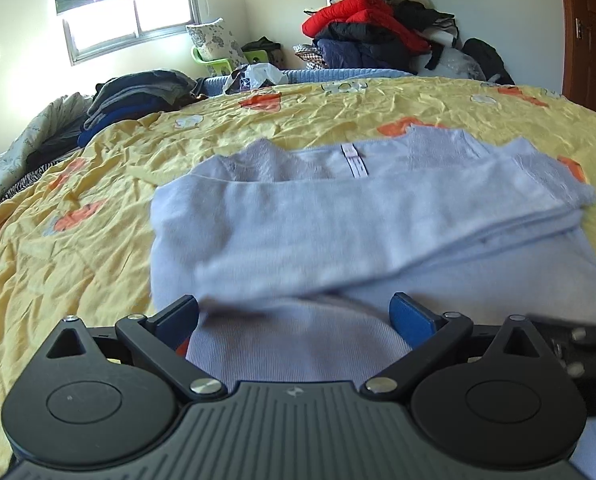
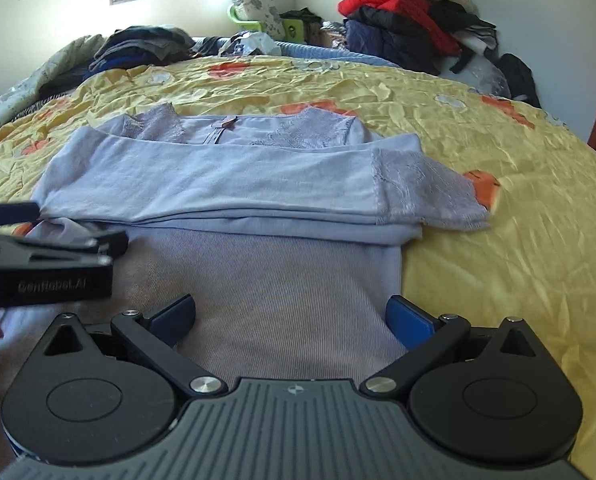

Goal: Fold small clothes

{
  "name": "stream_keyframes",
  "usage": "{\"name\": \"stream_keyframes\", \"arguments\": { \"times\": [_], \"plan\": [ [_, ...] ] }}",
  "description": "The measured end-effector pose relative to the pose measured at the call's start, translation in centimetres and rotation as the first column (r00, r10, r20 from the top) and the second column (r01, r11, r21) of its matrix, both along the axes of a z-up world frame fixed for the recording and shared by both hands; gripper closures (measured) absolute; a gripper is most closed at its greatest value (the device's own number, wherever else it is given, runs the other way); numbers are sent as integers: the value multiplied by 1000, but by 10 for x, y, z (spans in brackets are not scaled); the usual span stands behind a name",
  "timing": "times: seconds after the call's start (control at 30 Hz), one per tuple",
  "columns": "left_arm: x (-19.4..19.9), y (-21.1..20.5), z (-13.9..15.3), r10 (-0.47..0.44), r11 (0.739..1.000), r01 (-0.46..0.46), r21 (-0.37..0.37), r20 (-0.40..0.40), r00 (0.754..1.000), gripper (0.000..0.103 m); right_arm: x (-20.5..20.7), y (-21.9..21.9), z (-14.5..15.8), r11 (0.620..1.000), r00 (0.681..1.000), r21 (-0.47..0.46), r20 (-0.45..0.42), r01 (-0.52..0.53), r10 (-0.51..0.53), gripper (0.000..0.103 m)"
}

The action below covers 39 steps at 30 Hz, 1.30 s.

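A pale lilac long-sleeved top (image 1: 338, 232) lies flat on the yellow bedspread (image 1: 78, 240), neck end far from me, both lace-cuffed sleeves folded across its body. My left gripper (image 1: 294, 316) is open, its blue pads low over the top's near hem, holding nothing. My right gripper (image 2: 292, 316) is open over the same hem, toward the top's (image 2: 258, 200) right edge. The left gripper also shows in the right wrist view (image 2: 50, 248), at the garment's left side.
A stack of dark folded clothes (image 1: 138, 96) sits at the far left of the bed. A heap of jackets, one red (image 1: 362, 20), rises at the far right. A green stool with a pillow (image 1: 214, 52) stands under the window. A wooden door (image 1: 594, 28) is at right.
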<state>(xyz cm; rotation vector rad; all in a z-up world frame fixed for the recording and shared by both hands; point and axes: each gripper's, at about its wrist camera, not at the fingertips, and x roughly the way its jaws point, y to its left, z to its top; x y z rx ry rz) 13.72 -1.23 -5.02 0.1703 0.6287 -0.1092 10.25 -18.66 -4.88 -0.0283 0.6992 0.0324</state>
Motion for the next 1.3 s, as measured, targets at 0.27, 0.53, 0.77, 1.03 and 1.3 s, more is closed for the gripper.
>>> {"name": "stream_keyframes", "arguments": {
  "times": [0.27, 0.53, 0.77, 1.03, 1.3],
  "plan": [
    [-5, 23, -4, 17, 990, -25, -139, -54, 998, 0, -12, 0, -6, 1000, 998, 1, 56, 18, -18, 0],
    [-9, 19, -5, 27, 991, -32, -127, -44, 999, 0, -11, 0, -6, 1000, 998, 2, 56, 22, -22, 0],
    [-10, 20, -5, 27, 991, -32, -129, -45, 999, 0, -11, 0, -6, 1000, 998, 1, 55, 22, -22, 0],
    [-10, 20, -5, 33, 991, -39, -125, -45, 998, 0, -11, 0, -6, 1000, 998, 1, 56, 21, -21, 0],
    [-13, 20, -5, 46, 991, -50, -127, -40, 998, 0, -11, 0, -6, 1000, 998, 2, 56, 22, -22, 0]
  ]
}}
